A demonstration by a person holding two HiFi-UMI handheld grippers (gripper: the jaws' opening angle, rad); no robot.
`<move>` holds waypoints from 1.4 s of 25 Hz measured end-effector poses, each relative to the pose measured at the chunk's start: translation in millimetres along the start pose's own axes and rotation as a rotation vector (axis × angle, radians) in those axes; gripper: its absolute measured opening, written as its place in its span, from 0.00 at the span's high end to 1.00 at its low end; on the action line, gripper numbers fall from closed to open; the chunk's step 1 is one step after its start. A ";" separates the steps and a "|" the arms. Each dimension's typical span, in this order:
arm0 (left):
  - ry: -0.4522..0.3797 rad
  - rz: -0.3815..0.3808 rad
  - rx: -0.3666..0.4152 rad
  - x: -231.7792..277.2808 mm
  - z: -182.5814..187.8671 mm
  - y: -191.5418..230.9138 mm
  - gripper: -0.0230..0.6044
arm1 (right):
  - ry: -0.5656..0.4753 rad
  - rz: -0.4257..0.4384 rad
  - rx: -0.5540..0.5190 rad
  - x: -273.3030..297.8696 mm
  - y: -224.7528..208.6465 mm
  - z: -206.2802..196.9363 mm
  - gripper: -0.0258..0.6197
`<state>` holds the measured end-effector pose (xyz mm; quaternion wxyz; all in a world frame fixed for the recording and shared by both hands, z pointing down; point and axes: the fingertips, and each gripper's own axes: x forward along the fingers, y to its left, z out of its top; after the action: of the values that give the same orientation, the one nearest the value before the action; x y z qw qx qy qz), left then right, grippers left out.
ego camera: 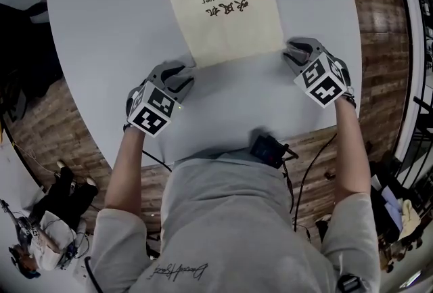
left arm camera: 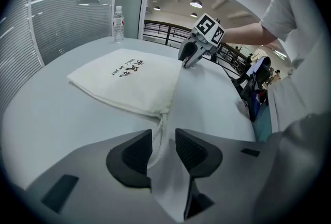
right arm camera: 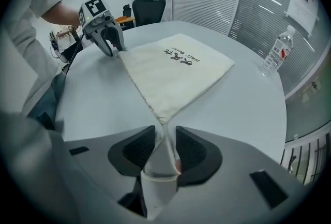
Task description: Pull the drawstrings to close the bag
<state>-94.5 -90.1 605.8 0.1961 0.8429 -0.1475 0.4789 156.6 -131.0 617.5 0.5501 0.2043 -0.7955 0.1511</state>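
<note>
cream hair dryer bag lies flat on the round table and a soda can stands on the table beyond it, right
Not a soda can: it is a clear plastic water bottle, as the right gripper view shows. The cream hair dryer bag does lie flat on the round table.

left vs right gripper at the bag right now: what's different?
Place: the left gripper is at the bag's near left corner, the right gripper at its near right corner.
Cord: the left cord runs between the jaws as one tight strand. The right cord spreads into a loop.
Shared: both point down at the table, jaws apart around a cord, apparently not clamped.
</note>
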 end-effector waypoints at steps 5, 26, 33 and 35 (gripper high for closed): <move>0.008 0.010 0.024 4.4 4.7 1.9 0.71 | 0.004 0.013 0.003 0.8 0.5 -1.4 0.77; 0.109 0.002 0.156 21.0 8.2 -2.2 0.93 | 0.065 0.023 -0.029 5.6 9.9 -1.8 0.89; 0.114 0.009 0.129 19.1 6.6 2.0 0.93 | 0.070 0.025 -0.029 6.1 8.9 -2.5 0.89; 0.115 0.008 0.123 20.9 5.4 2.5 0.93 | 0.077 0.039 -0.024 8.3 8.5 -2.3 0.88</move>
<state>-81.2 -96.0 621.8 0.1504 0.8237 -0.1097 0.5356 151.7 -123.8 626.0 0.5796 0.1762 -0.7793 0.1601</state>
